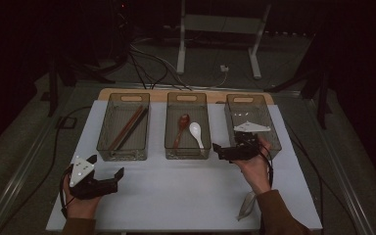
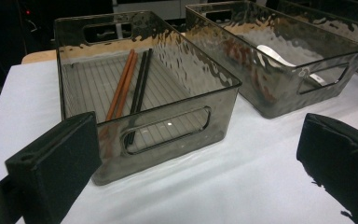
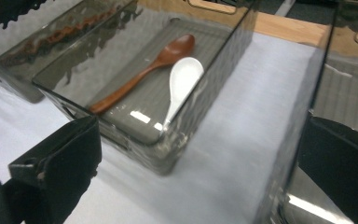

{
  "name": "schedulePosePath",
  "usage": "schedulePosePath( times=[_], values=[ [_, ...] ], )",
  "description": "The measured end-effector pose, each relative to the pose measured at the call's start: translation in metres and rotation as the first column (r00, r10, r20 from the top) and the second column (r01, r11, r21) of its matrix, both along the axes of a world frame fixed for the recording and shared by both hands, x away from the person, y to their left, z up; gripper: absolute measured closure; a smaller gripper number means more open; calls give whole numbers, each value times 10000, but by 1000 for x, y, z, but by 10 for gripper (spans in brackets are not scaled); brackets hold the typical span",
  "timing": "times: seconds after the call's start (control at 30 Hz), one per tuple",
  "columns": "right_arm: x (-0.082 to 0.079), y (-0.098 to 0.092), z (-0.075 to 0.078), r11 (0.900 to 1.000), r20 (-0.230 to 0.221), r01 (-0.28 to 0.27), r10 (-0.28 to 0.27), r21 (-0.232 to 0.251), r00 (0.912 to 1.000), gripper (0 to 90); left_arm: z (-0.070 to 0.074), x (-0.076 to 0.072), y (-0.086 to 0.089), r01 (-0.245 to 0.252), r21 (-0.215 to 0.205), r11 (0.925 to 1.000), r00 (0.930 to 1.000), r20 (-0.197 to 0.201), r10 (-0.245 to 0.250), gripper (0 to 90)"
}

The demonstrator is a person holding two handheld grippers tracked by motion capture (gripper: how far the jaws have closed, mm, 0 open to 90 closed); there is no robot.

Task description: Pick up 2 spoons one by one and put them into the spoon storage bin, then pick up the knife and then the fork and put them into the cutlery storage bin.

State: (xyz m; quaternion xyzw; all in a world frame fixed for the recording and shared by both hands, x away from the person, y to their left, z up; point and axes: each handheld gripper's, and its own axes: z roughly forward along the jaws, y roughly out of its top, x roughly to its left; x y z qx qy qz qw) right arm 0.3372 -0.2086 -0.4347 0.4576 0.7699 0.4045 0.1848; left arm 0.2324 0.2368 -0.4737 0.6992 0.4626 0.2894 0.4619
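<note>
Left hand-held gripper (image 1: 108, 169): rests low on the tabletop (image 1: 176, 196) in front of the left bin, jaws spread wide, nothing between them.
Left bin (image 1: 123, 128): smoky, rippled clear plastic with ribbed floor and cut-out handles; inside lie slim chopsticks (image 2: 129, 84), a reddish-brown pair and a black pair, side by side.
Middle bin (image 1: 186, 126): same plastic; holds a brown wooden spoon (image 3: 144, 72) with a smooth oval bowl and a glossy white soup spoon (image 3: 181, 84), just beside each other.
Right bin (image 1: 252, 122): same make; its ribbed floor looks bare where it can be seen, though the gripper hides part of it.
Right hand-held gripper (image 1: 223, 152): at the near wall of the right bin, jaws well apart and holding nothing; one jaw seems inside the wall, the other outside.
Tabletop near edge: a pale, shiny utensil (image 1: 247, 205) lies by the right forearm, too dim to name.
Progress: chopsticks and spoons look sorted; that last piece seems left to bin, likely on the right.
</note>
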Motion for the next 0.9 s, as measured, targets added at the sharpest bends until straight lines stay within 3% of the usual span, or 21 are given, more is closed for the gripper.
schedulePosePath(
  times=[0.9],
  values=[
    [-35, -47, -6, 9985, -203, 498, -502, -219, 9985, 0, -2, 1, -1, -66, 27, 10000, 10000, -56, 66, 7]
  ],
)
